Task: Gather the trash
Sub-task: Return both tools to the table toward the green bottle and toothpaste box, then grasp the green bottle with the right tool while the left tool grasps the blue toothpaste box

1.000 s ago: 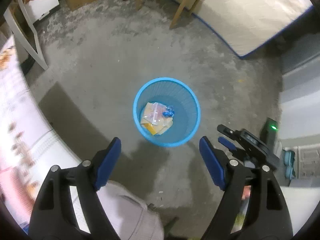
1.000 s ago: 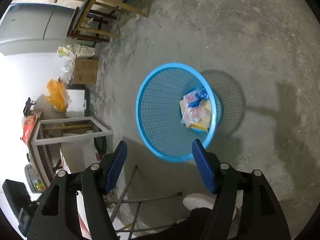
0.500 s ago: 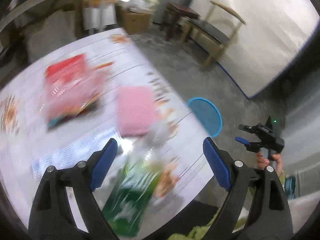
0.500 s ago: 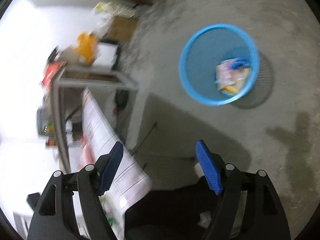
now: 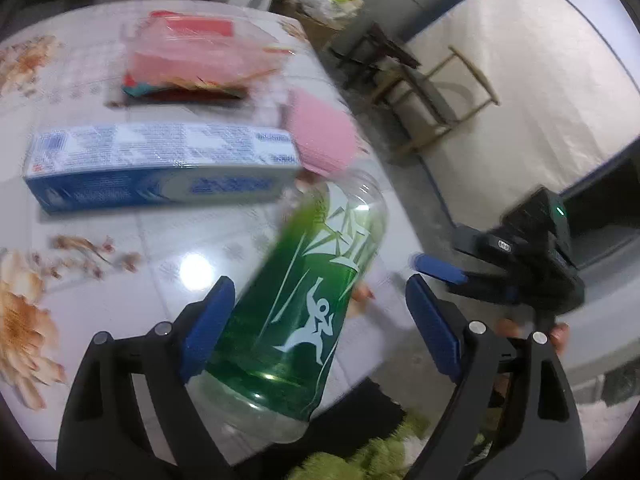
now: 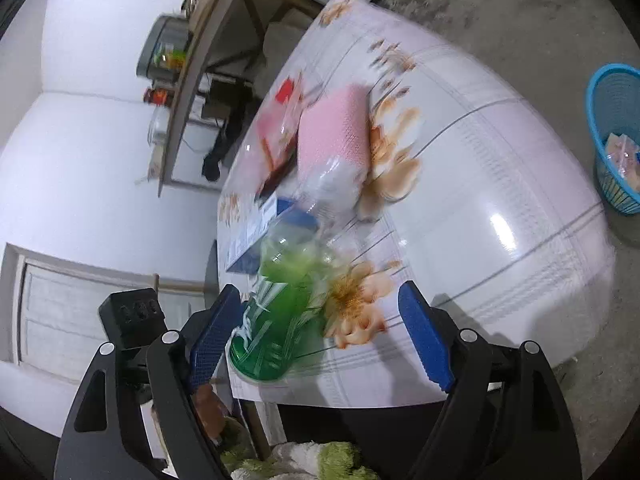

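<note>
Attention has been swung from the blue basket [image 6: 616, 136] to the table [image 5: 168, 248]; the green bottle [image 5: 304, 300] is framed by both wide-open, empty grippers [image 5: 316, 320] [image 6: 316, 328], the right's jaws just widened.

The bench [image 6: 500, 152] ahead of the tool wears a glossy white cloth printed with orange flowers and grey lines, a ceiling light glaring off it. Right of it lies a bare grey concrete floor [image 6: 520, 12]. Beyond the bench a wooden chair [image 5: 436, 92] stands before a pale mattress [image 5: 532, 60] propped upright. Left of the bench are white walls [image 6: 80, 160], a cluttered shelf frame [image 6: 200, 40] and a white panelled door [image 6: 52, 312].
</note>
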